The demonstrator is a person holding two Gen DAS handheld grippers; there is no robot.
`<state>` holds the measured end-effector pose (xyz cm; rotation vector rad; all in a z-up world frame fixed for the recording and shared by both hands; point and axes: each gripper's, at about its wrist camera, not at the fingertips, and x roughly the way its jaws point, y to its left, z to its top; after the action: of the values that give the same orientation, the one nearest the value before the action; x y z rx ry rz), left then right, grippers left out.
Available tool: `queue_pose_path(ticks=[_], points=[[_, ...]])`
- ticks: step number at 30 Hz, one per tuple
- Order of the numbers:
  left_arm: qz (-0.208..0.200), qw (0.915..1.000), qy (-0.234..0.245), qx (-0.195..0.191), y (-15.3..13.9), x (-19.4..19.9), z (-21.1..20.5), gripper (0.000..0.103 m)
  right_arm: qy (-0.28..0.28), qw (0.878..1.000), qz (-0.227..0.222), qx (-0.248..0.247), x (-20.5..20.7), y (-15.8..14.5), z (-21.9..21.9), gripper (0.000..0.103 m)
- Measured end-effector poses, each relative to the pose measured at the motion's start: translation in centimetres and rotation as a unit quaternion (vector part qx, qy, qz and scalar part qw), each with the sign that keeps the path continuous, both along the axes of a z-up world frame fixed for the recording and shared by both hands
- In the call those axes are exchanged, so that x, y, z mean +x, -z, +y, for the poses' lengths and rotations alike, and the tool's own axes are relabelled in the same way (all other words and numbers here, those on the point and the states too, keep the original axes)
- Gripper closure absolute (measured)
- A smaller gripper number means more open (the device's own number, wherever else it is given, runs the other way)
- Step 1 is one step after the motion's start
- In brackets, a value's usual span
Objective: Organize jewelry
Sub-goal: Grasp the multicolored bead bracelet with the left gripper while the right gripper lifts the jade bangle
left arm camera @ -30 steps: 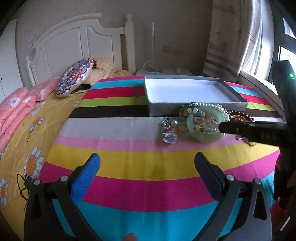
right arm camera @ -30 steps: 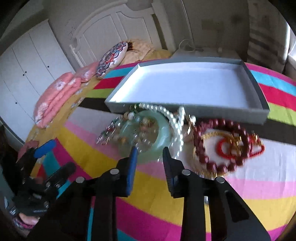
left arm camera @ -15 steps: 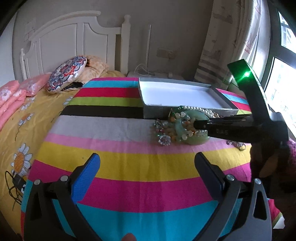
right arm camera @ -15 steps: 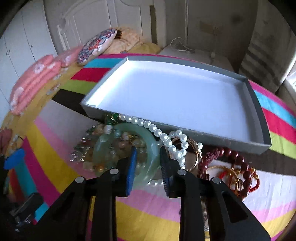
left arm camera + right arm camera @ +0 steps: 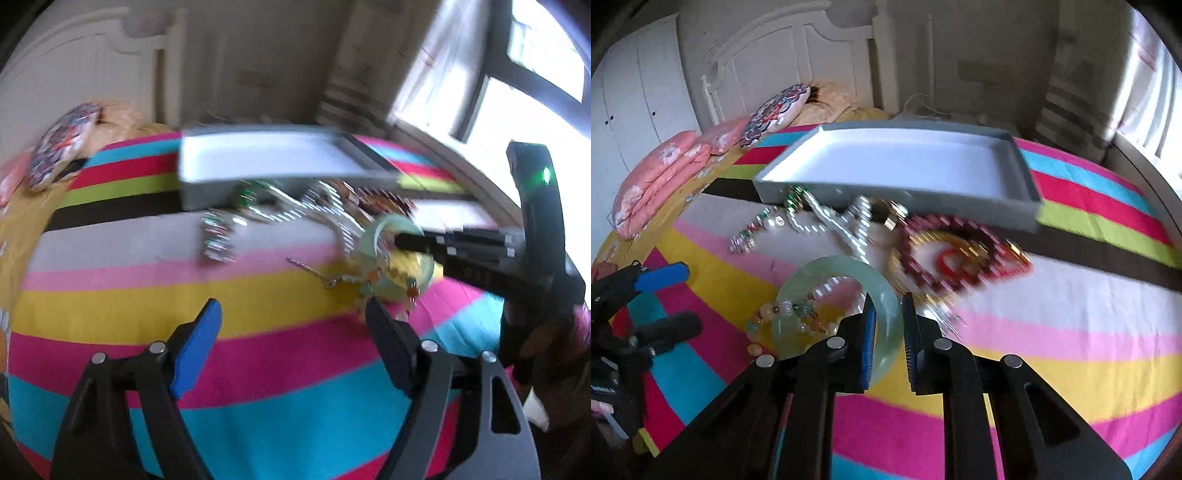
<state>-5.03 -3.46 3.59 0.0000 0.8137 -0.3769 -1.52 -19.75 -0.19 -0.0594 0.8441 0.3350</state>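
The right claw (image 5: 888, 325) has the rim of a pale green jade bangle (image 5: 827, 273) between its two pads; the jaws are closing on it, the blue pad against the inner edge of the ring and the other pad at its outer edge, so the bangle is pinched at its near side. A string of small amber and green beads (image 5: 783, 314) lies through and across the bangle's opening, just left of this claw. Ahead of it on the striped bed cover (image 5: 1052, 332) lies the rest of the jewelry: a pearl necklace (image 5: 846, 225) straight ahead, a dark red bead bracelet (image 5: 945, 251) with a red cord loop inside it ahead and to the right, and a sparkling crystal piece (image 5: 750, 232) ahead and to the left. Beyond them, farther from the claw, sits a grey shallow box (image 5: 897, 192) with a white floor, nothing in it. The left claw (image 5: 293, 345) hangs over the pink and blue stripes with its jaws apart and closing, nothing between them. From its view the bangle (image 5: 391, 254) is ahead and to the right, just past the tip of its right finger, with the right claw reaching in from the right. The frame is blurred, so the finer jewelry there cannot be told apart. A patterned round cushion (image 5: 62, 147) lies far ahead to the left by the white headboard (image 5: 92, 66).
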Motion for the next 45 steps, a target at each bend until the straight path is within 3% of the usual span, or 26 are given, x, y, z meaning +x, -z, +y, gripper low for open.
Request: queue_pose_path(ticks=[7,9,11,13,16,18,24,31,45], points=[[-0.006,0.9940,0.110,-0.001,0.5,-1.5,-6.6,0.027,0.004,1.000,-0.010,0.020,-2.1,0.1,-1.9,0.088],[-0.002,0.9910,0.134,-0.010,1.0,-1.2,-7.5,0.039,0.002,1.000,-0.013,0.022,-2.4,0.1,-1.8,0.088],[0.013,0.9881,0.152,-0.012,1.5,-0.8,-8.1,0.063,-0.002,1.000,-0.015,0.024,-2.6,0.2,-1.9,0.088],[0.028,0.9857,0.165,-0.019,2.0,-0.6,-8.3,0.071,-0.005,1.000,-0.016,0.023,-2.6,0.2,-1.8,0.088],[0.047,0.9822,0.171,-0.061,2.4,0.4,-7.4,0.094,-0.003,0.999,-0.016,0.030,-2.4,0.2,-2.1,0.088],[0.041,0.9809,0.172,-0.081,2.1,0.1,-6.6,0.094,-0.007,0.999,-0.015,0.033,-2.2,0.1,-2.0,0.088],[0.009,0.9821,0.176,-0.067,0.6,-1.3,-6.3,0.094,-0.009,0.999,-0.019,0.037,-2.1,-0.1,-1.4,0.088],[-0.020,0.9785,0.180,-0.098,-2.8,-2.5,-4.4,0.094,-0.017,0.999,-0.032,0.026,-2.0,-0.3,0.2,0.088],[-0.076,0.9820,0.154,-0.080,-7.6,-2.4,-2.2,0.094,-0.024,0.997,-0.064,0.031,-1.8,-3.3,0.7,0.088]])
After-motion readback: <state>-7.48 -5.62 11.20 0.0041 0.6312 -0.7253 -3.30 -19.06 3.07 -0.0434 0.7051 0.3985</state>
